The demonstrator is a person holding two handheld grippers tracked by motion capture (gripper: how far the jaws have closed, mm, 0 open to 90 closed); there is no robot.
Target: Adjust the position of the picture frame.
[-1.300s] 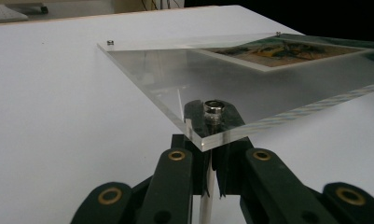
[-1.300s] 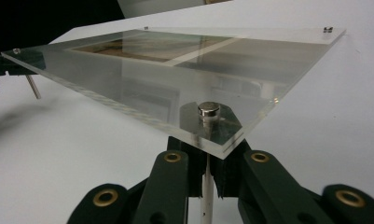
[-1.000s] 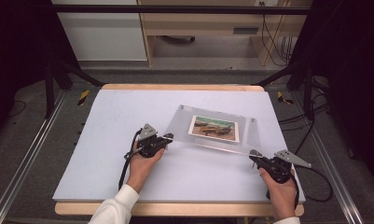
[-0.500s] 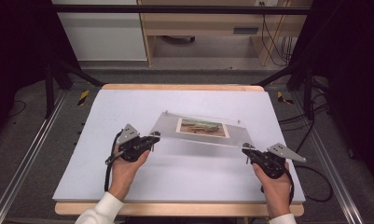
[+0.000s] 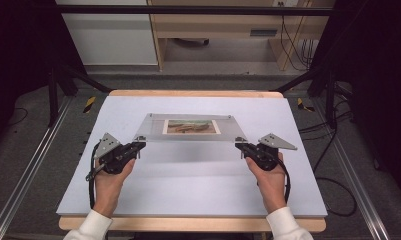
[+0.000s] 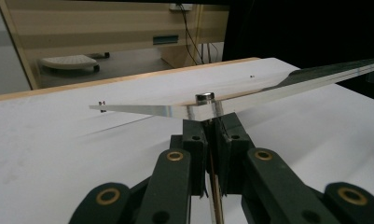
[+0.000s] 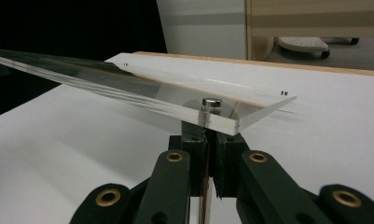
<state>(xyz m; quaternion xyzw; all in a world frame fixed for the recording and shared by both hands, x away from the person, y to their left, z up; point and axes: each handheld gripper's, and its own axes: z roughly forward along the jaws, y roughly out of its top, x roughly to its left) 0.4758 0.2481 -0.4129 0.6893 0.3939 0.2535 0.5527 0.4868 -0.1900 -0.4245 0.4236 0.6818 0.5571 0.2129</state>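
The acrylic photo frame (image 5: 190, 128) hangs between my two grippers above the white table (image 5: 188, 185), its long axis running left to right across me, near edge toward my hands and far edge tipped away. On the left, my left gripper (image 5: 138, 145) has its jaws pinched on the frame's near-left corner, right at the metal standoff pin (image 6: 204, 97). In the middle sits the printed photo (image 5: 191, 126), sandwiched in the clear panel. On the right, my right gripper (image 5: 239, 144) is clamped the same way on the near-right corner by its own pin (image 7: 211, 102). Both hands sit equally near, so any lowering must stay level.
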